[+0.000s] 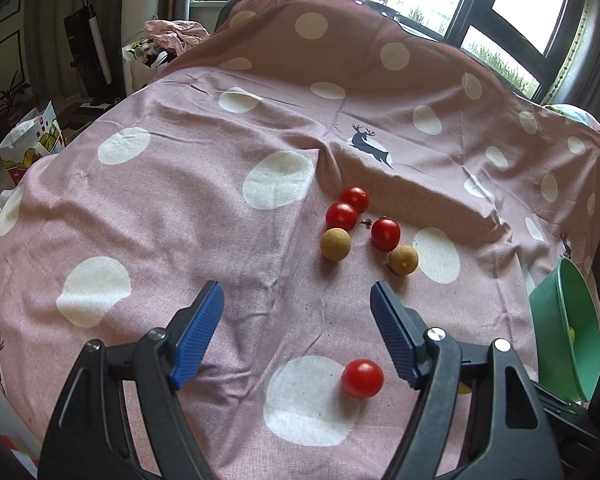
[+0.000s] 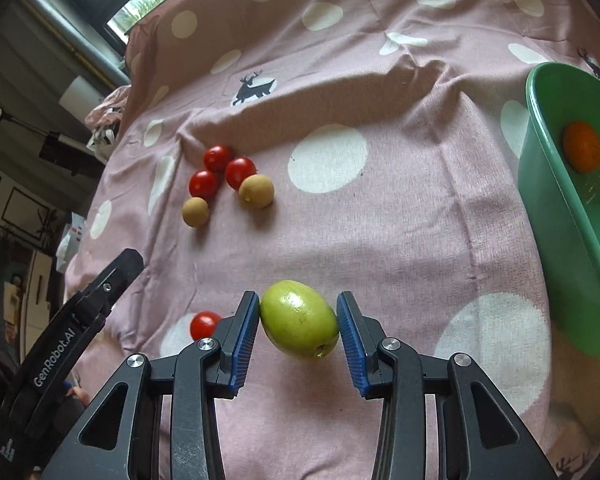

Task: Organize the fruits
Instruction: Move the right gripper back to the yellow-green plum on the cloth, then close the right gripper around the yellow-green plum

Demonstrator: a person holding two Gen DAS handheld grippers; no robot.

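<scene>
Dotted pink cloth [image 2: 380, 240] — right claw [image 2: 298, 330] gripping green fruit [image 2: 299, 324]

My left gripper [image 1: 296, 300] points steeply down, its blue pads [image 1: 198, 334] spread wide with nothing between them; the black arms fan out toward 7 and 5 o'clock in its own view. My right gripper [image 2: 298, 328] also tilts steeply down, its jaws partly closed and pressed on both sides of a green fruit [image 2: 299, 330], lifted clear of the cloth. From the right wrist view, my left gripper's black arm [image 2: 80, 320] shows at 8 o'clock, close beside.
</scene>
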